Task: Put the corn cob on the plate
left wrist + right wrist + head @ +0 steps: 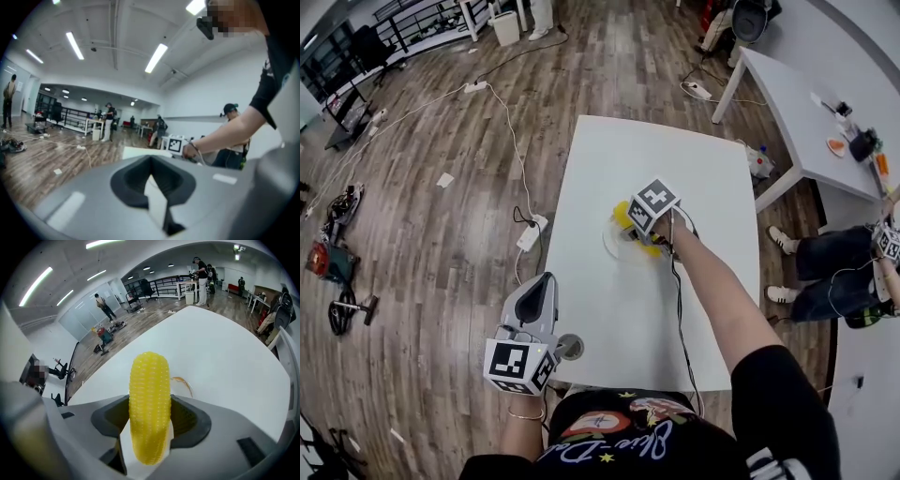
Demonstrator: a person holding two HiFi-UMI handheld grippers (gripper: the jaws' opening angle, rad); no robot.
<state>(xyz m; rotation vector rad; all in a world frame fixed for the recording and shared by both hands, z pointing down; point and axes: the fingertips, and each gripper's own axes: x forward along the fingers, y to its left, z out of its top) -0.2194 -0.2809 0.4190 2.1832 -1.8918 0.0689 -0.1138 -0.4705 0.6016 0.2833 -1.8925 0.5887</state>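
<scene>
Nearest, at 7 o'clock in the head view, the left gripper point(545, 285) is hanging just off the near-left corner of the white table point(656, 159), its marker cube facing up. In its own view the left gripper point(157, 192) is showing its jaws pressed together with nothing between them, and it is pointing level across the room rather than down at the tabletop.

A little farther out, just past the centre towards 1 o'clock, the person's right arm is reaching across the table, and the right gripper point(636, 230) is sitting over the plate point(607, 242). The plate is white and lying near the middle of the table. In its own view, the right gripper point(150, 427) is clamping its jaws on the lower part of the corn cob point(149, 399). The yellow cob is standing out beyond the jaws towards the tabletop. From above, the corn cob point(622, 215) is showing at the plate's far edge, under the gripper's cube. Whether it is touching the plate cannot be told.

Beyond the table's left edge, at 9 o'clock, a power strip point(530, 234) is lying on the wooden floor. At 2 o'clock a second white table point(797, 103) is standing, and a seated person point(825, 272) is sitting at 3 o'clock.
</scene>
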